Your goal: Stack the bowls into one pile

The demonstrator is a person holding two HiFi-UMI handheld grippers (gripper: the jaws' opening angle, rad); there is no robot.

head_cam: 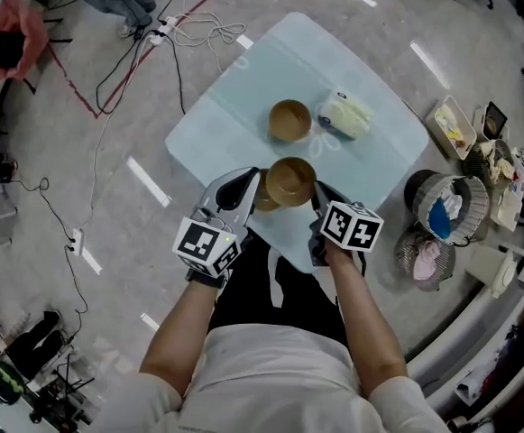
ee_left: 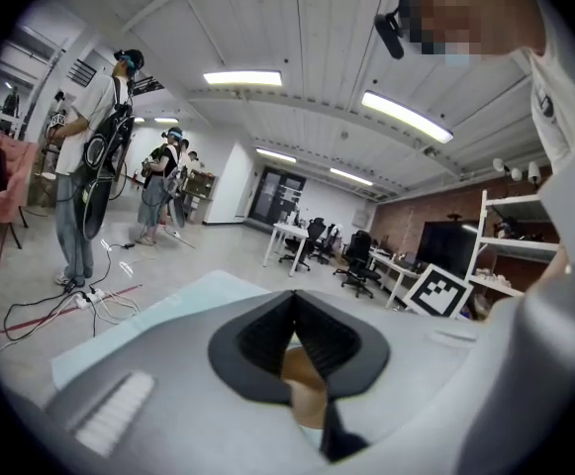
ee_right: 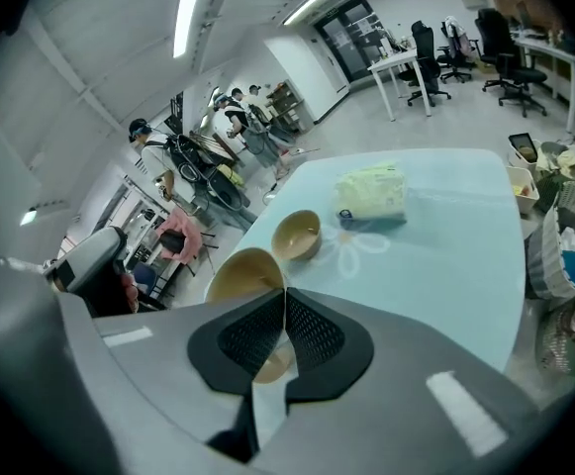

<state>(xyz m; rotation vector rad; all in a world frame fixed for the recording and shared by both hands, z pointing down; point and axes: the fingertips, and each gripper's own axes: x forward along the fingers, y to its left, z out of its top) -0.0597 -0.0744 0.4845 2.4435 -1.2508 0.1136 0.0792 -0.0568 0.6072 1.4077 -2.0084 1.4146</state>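
Three tan bowls are in view on or above a table covered with a pale blue cloth [head_cam: 243,88]. One bowl [head_cam: 289,120] [ee_right: 296,236] stands alone near the table's middle. My right gripper [head_cam: 318,198] [ee_right: 285,305] is shut on the rim of a second bowl [head_cam: 290,180] [ee_right: 239,273], held near the table's front edge. My left gripper [head_cam: 246,190] [ee_left: 295,330] is shut on the rim of a third bowl [head_cam: 263,200] [ee_left: 305,389], which sits lower and is partly hidden under the second bowl.
A pale yellow-green packet [head_cam: 344,115] [ee_right: 371,194] lies to the right of the lone bowl. Baskets [head_cam: 446,207] and a tray [head_cam: 455,126] stand on the floor right of the table. Cables [head_cam: 189,34] trail on the floor to the left. People [ee_left: 94,156] stand far off.
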